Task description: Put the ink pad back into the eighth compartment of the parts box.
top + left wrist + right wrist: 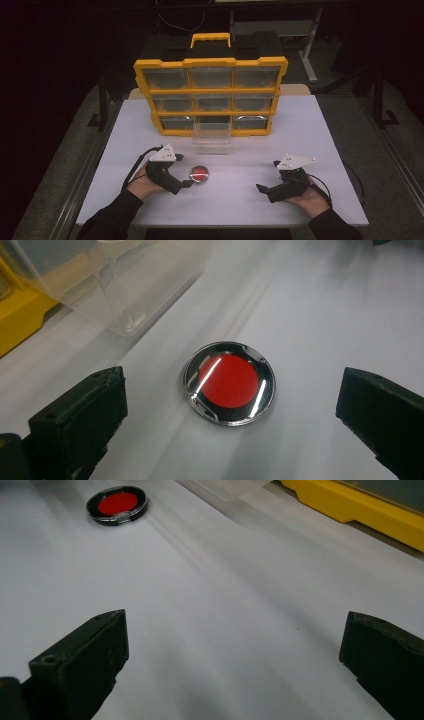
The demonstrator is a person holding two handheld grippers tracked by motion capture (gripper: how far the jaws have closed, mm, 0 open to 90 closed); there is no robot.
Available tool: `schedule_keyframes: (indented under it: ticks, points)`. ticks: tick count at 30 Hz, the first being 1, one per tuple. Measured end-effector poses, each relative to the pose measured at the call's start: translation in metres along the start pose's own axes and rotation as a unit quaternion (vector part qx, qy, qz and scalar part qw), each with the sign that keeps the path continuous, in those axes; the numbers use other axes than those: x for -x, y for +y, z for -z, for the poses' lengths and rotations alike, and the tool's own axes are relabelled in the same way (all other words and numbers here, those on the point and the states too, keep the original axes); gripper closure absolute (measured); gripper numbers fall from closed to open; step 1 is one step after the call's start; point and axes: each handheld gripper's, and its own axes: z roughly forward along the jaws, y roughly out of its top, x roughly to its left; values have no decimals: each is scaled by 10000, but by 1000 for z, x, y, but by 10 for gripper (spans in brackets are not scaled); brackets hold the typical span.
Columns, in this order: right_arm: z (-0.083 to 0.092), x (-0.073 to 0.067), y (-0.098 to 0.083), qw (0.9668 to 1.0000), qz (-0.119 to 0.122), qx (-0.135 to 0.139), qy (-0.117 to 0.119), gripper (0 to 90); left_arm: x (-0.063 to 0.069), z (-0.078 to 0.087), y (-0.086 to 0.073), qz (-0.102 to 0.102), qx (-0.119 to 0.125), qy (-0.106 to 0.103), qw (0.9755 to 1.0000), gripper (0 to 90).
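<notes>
A small round case with a red centre and a clear shiny lid lies flat on the white table. My left gripper sits just left of it, jaws open and pointing at it. In the left gripper view the round case lies between and just beyond the two wide-apart black jaws, touching neither. My right gripper rests at the right front of the table, open and holding nothing. In the right gripper view the round case shows far off at the upper left.
A yellow organiser with several clear drawers stands upright at the back of the table. One clear drawer is pulled out in front of its bottom row; its corner lies close behind the case. Table edges run left, right and front.
</notes>
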Motion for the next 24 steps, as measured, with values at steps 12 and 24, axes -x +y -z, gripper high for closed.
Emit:
schedule_keyframes:
  ticks: [12,24]
  points:
    - [0,0,0,10000,-11,-1,10,0,0,-10,4,-47,-52,-77,9999,0]
    - [0,0,0,10000,1,-2,13,0,1,-20,7,-75,-72,-146,9998,0]
